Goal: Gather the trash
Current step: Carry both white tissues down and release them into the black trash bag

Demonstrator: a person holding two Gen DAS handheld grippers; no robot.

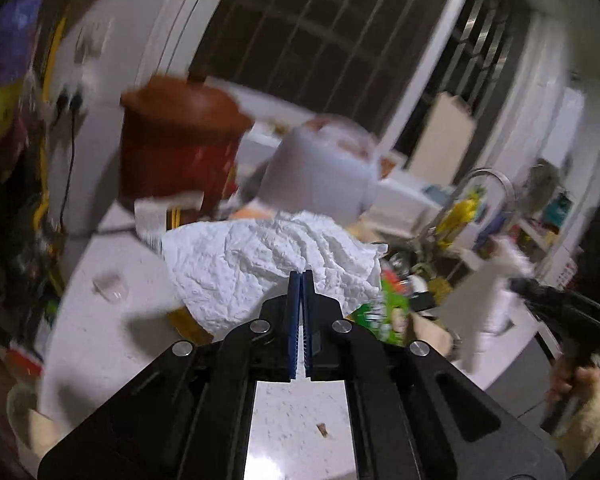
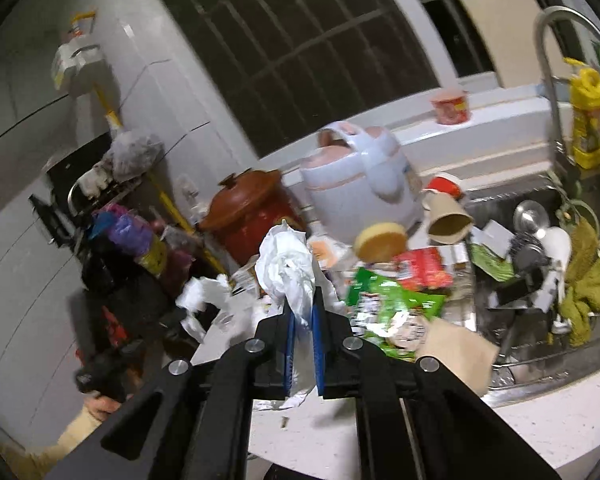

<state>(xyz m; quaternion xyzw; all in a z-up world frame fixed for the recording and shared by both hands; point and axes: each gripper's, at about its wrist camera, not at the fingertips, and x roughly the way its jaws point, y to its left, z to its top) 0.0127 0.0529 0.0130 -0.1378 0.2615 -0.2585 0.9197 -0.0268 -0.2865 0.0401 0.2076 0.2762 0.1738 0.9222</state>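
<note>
My left gripper (image 1: 302, 274) is shut on a crumpled white paper towel (image 1: 260, 264) and holds it above the white counter (image 1: 112, 332). My right gripper (image 2: 302, 300) is shut on a crumpled white tissue or plastic wad (image 2: 288, 268) and holds it up over the counter. In the right wrist view, more trash lies beyond it: green snack wrappers (image 2: 392, 304), a red wrapper (image 2: 420, 268), a tipped paper cup (image 2: 446, 220) and a round yellow sponge (image 2: 380, 240). The left gripper with its white towel (image 2: 200, 300) shows at the lower left of that view.
A brown clay pot (image 1: 180, 140) and a white rice cooker (image 1: 320, 168) stand at the back of the counter. A sink (image 2: 540, 280) full of dishes, with a tap (image 2: 548, 80) and a yellow bottle (image 2: 588, 120), is at the right. A small crumb (image 1: 322, 430) lies on the counter.
</note>
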